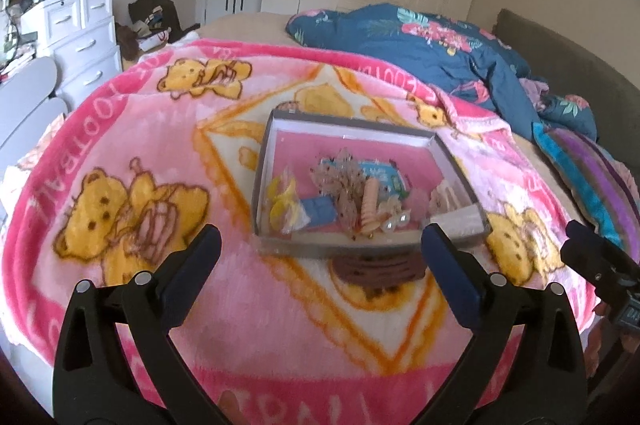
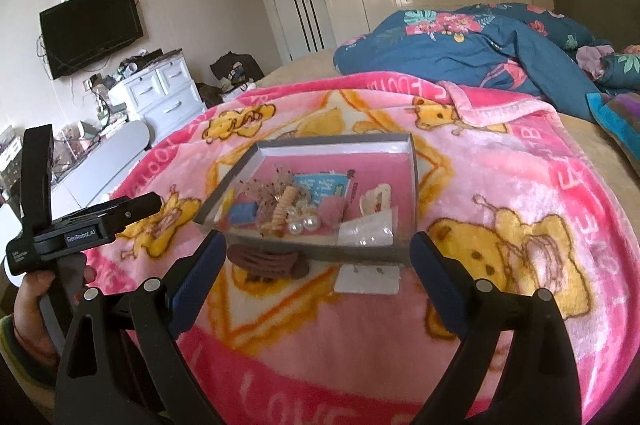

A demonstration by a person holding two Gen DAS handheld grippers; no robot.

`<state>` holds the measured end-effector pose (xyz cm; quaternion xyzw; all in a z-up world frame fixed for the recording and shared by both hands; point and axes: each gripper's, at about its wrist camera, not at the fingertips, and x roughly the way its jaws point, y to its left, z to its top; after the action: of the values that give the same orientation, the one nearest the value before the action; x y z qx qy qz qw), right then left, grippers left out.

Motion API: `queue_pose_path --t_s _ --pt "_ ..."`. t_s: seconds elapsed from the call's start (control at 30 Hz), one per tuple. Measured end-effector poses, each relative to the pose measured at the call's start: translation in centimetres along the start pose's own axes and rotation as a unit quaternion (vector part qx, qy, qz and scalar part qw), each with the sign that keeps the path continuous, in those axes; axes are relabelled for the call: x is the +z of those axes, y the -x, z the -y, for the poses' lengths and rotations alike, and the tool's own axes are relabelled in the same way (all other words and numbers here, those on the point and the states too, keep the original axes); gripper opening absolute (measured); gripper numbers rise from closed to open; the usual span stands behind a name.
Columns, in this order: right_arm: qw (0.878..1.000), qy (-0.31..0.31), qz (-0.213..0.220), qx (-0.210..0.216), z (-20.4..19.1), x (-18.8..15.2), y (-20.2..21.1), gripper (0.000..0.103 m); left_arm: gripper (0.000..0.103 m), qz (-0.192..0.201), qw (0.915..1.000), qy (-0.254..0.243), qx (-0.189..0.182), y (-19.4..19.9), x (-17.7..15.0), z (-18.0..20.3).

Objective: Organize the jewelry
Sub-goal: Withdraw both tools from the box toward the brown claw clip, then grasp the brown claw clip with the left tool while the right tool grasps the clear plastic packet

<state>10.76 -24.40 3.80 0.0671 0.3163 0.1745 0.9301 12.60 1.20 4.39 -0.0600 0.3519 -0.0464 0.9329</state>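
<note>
A pink teddy-bear blanket [image 2: 500, 185] covers the bed, a blue floral duvet [image 2: 480, 45] bunched behind it. 1 black TV [image 2: 91, 29] hangs above white drawers [image 2: 168, 93].

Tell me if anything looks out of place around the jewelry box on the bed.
Two things lie outside the box, on the blanket at its near edge: a brown hair clip and a small white earring card. Everything else is piled inside. Both grippers are open and empty.
</note>
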Motion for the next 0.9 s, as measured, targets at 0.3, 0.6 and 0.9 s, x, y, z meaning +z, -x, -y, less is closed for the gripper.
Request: queue_pose_path --t_s 0.3,0.6,0.9 --pt "0.999 -0.032 -0.041 -0.007 2.1 -2.8 -1.1 0.092 0.094 -0.049 0.9988 0.001 -0.002 -2.2 -2.7 0.1" --pt "0.992 -0.086 -0.094 0.001 5.0 -5.3 -4.7 0.092 0.094 -0.108 0.9934 0.019 -0.034 -5.6 -4.7 0.8" --pt "0.974 -0.184 -0.127 0.042 7.5 -6.1 -9.6 0.078 0.094 -0.141 0.9862 0.054 -0.068 -8.3 -5.2 0.9"
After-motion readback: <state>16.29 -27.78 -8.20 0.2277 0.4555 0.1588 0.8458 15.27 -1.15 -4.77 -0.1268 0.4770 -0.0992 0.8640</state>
